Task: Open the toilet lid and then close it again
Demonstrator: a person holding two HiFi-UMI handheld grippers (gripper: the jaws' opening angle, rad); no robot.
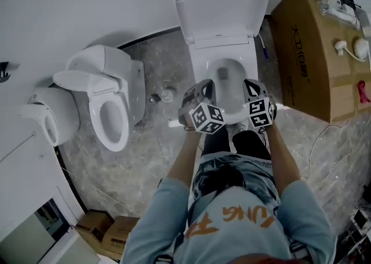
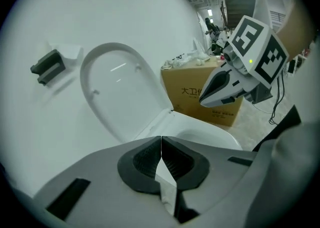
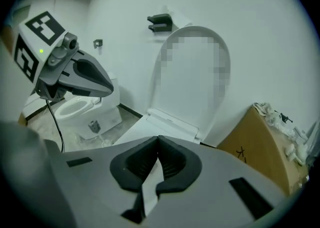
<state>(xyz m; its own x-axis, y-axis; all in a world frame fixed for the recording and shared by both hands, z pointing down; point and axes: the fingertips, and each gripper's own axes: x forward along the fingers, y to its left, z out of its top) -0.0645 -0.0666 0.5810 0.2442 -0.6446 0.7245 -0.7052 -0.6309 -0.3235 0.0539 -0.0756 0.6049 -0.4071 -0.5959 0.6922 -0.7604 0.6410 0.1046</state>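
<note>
The white toilet lid (image 1: 223,2) stands raised against the wall, leaving the seat and bowl (image 1: 227,75) uncovered. The left gripper view shows the lid (image 2: 120,91) straight ahead, and so does the right gripper view (image 3: 192,81). Both grippers hover side by side over the front of the bowl, apart from the lid. My left gripper (image 1: 200,93) (image 2: 161,144) is shut with nothing between its pads. My right gripper (image 1: 256,93) (image 3: 158,144) is shut and empty too. Each gripper appears in the other's view: the right one (image 2: 220,89), the left one (image 3: 82,79).
A second white toilet (image 1: 110,106) with its lid up stands to the left, with another white fixture (image 1: 49,115) beyond it. A large cardboard box (image 1: 316,54) topped with clutter sits right of the toilet. Small boxes (image 1: 107,231) lie at the lower left. A black bracket (image 3: 160,21) hangs on the wall.
</note>
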